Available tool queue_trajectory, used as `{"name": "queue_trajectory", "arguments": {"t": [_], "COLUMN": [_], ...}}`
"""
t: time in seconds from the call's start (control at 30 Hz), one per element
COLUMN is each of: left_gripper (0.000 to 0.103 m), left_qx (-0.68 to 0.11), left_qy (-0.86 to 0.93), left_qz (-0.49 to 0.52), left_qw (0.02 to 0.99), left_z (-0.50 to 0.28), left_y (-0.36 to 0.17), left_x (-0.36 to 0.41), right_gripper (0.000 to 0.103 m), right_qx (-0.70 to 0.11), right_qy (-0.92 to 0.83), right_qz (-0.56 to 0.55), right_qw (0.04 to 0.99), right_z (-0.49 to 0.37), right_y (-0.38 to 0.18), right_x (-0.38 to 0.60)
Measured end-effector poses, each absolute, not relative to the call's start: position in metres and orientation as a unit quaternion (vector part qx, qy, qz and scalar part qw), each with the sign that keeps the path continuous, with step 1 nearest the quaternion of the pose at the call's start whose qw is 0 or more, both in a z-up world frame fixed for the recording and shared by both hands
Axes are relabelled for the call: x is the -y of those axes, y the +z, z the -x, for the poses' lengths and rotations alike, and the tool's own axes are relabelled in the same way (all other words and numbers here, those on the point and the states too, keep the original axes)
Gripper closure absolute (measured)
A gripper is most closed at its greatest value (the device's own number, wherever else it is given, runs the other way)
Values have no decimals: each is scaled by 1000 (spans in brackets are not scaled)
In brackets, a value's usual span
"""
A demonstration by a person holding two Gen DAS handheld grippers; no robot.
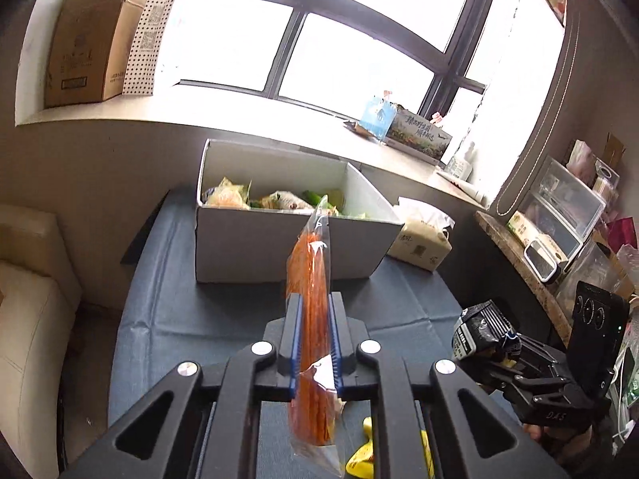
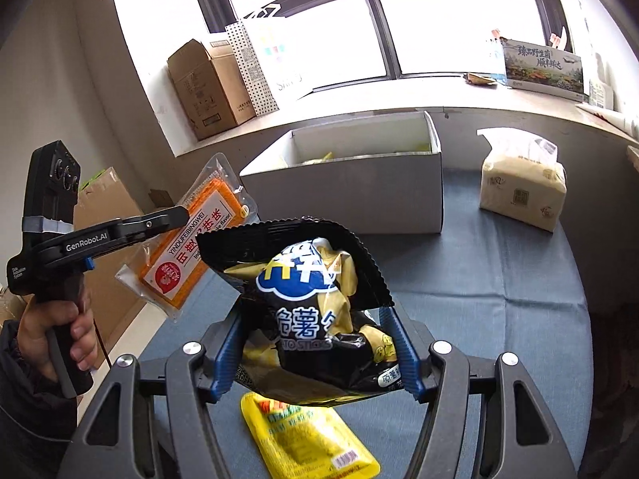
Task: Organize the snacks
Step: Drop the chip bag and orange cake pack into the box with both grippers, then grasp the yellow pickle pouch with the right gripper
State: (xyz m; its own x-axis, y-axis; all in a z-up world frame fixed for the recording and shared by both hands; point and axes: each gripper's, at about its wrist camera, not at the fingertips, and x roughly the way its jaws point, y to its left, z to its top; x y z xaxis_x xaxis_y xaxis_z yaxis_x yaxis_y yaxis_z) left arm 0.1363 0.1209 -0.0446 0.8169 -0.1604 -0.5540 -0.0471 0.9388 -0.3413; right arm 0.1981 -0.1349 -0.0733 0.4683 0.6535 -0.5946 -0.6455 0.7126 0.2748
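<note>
My left gripper (image 1: 314, 311) is shut on a flat orange snack packet (image 1: 309, 279), held edge-on above the blue cloth, short of the white box (image 1: 279, 243). The packet also shows in the right wrist view (image 2: 191, 239), clamped by the left gripper (image 2: 179, 213). My right gripper (image 2: 315, 343) is shut on a black potato-stick bag (image 2: 307, 299), held above the table; it shows at the right of the left wrist view (image 1: 479, 331). The white box (image 2: 359, 195) holds several snacks. A yellow snack pouch (image 2: 307, 439) lies on the cloth under the right gripper.
A tissue pack (image 2: 523, 187) stands right of the box on the blue-covered table (image 2: 499, 299). The windowsill behind holds a brown carton (image 2: 207, 88), a dotted paper bag (image 2: 259, 68) and a printed box (image 2: 543, 72). A cream sofa (image 1: 32, 319) is at left, cluttered shelves (image 1: 559, 219) at right.
</note>
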Motion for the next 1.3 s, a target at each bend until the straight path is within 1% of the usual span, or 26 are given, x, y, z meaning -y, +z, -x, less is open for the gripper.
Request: {"name": "queue_trajectory", "arguments": {"t": [0.1, 0.23, 0.4, 0.43, 0.47, 0.5, 0.53, 0.57, 0.6, 0.63, 0.77, 0.9, 1.1, 1.2, 1.3], "left_gripper": [90, 90, 90, 89, 85, 84, 65, 24, 5, 0, 0, 0, 0, 0, 0], "left_qx": [-274, -258, -270, -273, -277, -285, -296, -307, -313, -306, -307, -296, -275, -271, -267], "left_qy": [-30, -28, -13, -13, -6, 6, 25, 42, 51, 55, 61, 58, 15, -7, -37], "left_qz": [156, 149, 138, 143, 152, 164, 177, 189, 197, 201, 194, 187, 142, 118, 120], "left_qw": [949, 954, 953, 951, 949, 944, 938, 932, 928, 929, 930, 935, 951, 955, 955], "left_z": [-171, -230, -300, -310, -321, -330, -337, -342, -343, -340, -322, -288, -216, -177, -134], "left_y": [-15, 11, 11, 8, 3, -1, -7, -12, -17, -18, -24, -15, 2, 6, 1], "left_x": [-126, -137, -153, -157, -162, -169, -177, -184, -190, -194, -199, -195, -160, -134, -114], "right_gripper": [34, 34, 34, 33, 33, 30, 18, 7, 0, 0, 0, 0, 0, 0, 0], "right_qx": [-332, -335, -344, -344, -346, -352, -359, -366, -369, -362, -340, -328, -287, -278, -271], "right_qy": [383, 374, 354, 350, 343, 333, 325, 319, 309, 298, 300, 309, 361, 384, 398], "right_qz": [-13, -43, -41, -43, -44, -41, -36, -32, -29, -28, -52, -54, -48, -42, -38], "right_qw": [862, 864, 869, 870, 872, 874, 874, 874, 876, 883, 890, 891, 886, 879, 876], "right_z": [-240, -313, -387, -398, -408, -418, -426, -432, -434, -433, -422, -400, -328, -284, -241], "right_y": [-48, -25, -14, -13, -14, -15, -17, -18, -19, -17, -12, -6, 6, 3, -4], "right_x": [111, 81, 50, 46, 44, 40, 38, 36, 36, 40, 57, 69, 96, 113, 129]}}
